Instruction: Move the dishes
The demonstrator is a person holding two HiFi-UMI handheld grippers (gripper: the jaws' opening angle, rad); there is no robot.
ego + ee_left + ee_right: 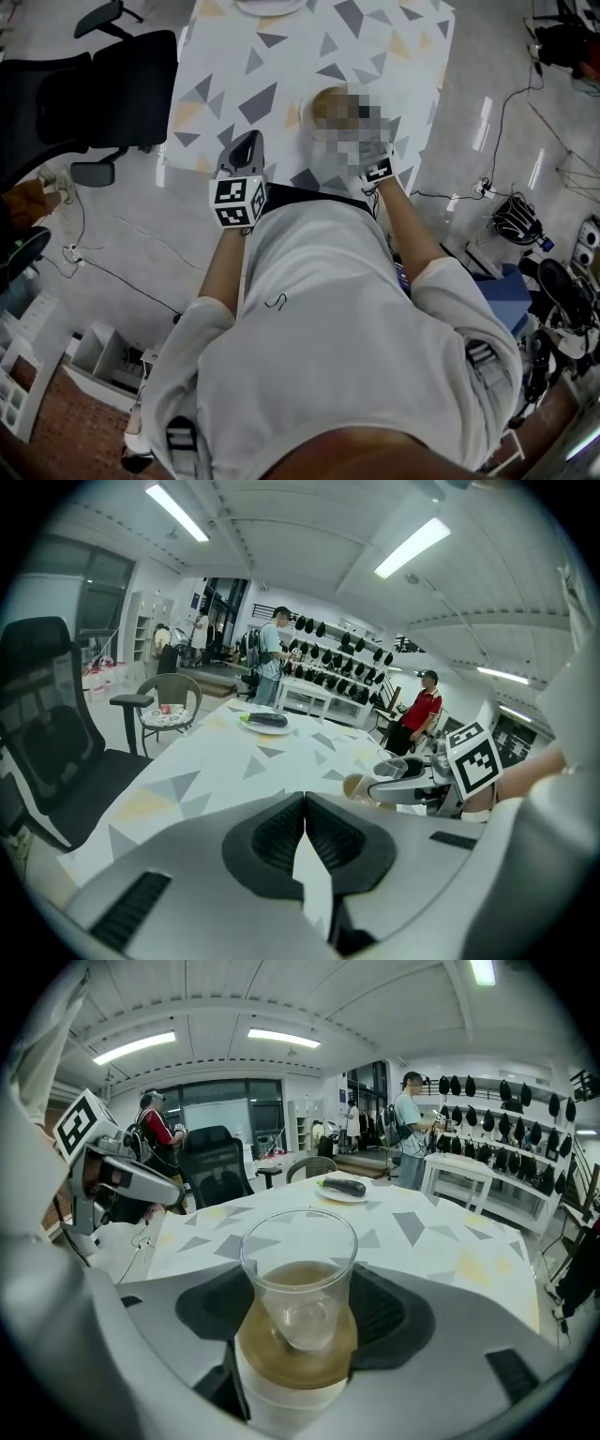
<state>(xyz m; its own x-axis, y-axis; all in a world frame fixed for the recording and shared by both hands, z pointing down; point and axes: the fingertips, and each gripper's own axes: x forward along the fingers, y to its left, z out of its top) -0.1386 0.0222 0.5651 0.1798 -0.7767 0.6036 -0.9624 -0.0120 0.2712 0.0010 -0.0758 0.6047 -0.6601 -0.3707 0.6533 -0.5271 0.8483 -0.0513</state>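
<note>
My right gripper (300, 1318) has its jaws closed partway onto a white cup with a tan inside (281, 1399). A clear glass tumbler (298, 1265) is stacked in it, by the near edge of the white triangle-patterned surface (281, 66). Left gripper (305, 841): jaws fully together, empty, over the near left corner. The tumbler looks fragile and loose, so I'd hold the cup low and keep it upright. There's open room toward the far edge.
</note>
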